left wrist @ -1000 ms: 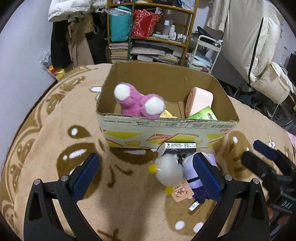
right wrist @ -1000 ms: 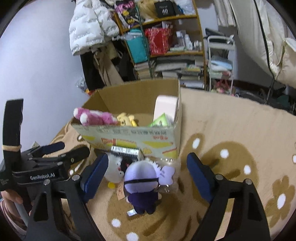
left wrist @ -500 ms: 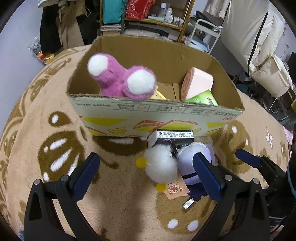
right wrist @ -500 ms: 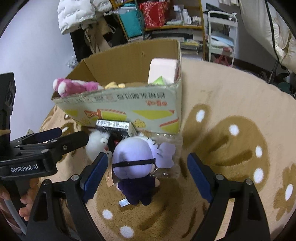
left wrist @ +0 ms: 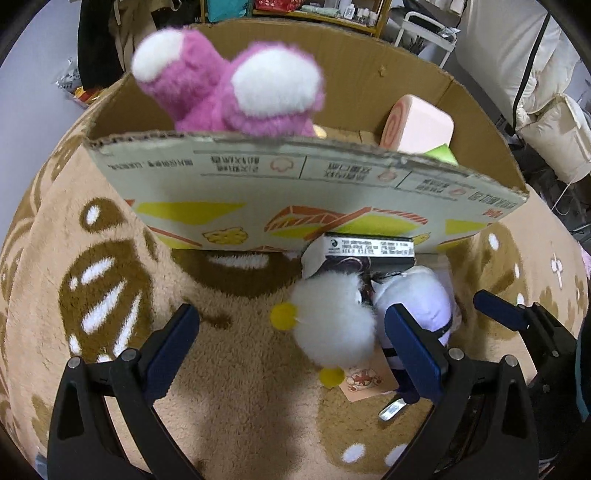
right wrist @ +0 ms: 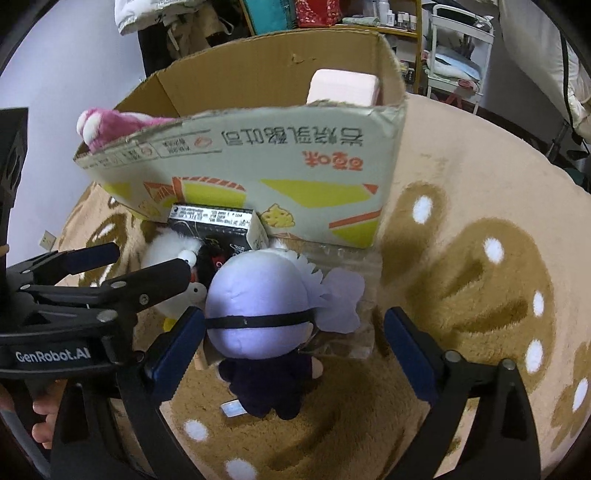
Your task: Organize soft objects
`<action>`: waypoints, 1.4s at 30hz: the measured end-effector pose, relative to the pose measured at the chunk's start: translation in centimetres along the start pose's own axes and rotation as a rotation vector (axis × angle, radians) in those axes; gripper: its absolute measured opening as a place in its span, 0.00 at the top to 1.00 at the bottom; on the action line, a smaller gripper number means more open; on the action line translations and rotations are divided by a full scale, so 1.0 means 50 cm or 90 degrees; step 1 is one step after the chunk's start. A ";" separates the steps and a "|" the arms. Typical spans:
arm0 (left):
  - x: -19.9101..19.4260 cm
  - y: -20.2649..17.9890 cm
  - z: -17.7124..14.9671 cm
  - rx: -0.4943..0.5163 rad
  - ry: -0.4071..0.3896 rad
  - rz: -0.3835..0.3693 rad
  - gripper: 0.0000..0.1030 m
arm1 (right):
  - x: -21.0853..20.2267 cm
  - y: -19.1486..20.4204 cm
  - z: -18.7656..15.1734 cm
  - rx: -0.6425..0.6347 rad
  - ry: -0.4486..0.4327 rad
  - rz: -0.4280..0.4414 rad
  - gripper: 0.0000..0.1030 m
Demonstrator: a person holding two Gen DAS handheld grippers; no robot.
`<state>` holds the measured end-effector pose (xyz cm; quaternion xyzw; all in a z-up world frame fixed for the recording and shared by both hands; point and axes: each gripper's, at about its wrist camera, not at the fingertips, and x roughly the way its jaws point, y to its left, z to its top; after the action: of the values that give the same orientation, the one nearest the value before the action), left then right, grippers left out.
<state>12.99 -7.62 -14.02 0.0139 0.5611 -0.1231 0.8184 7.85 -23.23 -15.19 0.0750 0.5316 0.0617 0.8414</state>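
An open cardboard box stands on the rug, holding a pink plush, a pink roll cushion and a green item. In front of it lie a white fluffy toy with yellow feet, a purple-headed doll in dark clothes, and a black carton. My left gripper is open, straddling the white toy, which sits near its right finger. My right gripper has its jaws opening around the doll; the pads do not press on it.
A tan rug with brown and white patterns covers the floor. Clear plastic wrapping lies beside the doll. A paper tag and a metal clip lie under the toys. Shelves and hanging coats stand behind the box.
Both grippers have come down and tilted toward the toys in front of the box, which now look larger. The right jaws have spread slightly wider around the doll.
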 end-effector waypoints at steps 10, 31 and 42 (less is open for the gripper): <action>0.043 -0.007 0.009 0.017 0.020 0.023 0.05 | 0.025 0.019 -0.006 -0.045 0.003 -0.008 0.01; 0.078 -0.080 -0.019 0.054 0.028 -0.045 0.59 | 0.051 0.055 -0.019 -0.084 0.019 -0.017 0.01; 0.067 -0.089 -0.024 0.071 0.025 -0.051 0.73 | 0.038 0.075 -0.022 -0.102 0.004 0.002 0.31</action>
<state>12.07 -12.38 -17.04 0.0396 0.5691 -0.1865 0.7998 7.60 -19.12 -16.62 0.0079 0.5275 0.1055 0.8429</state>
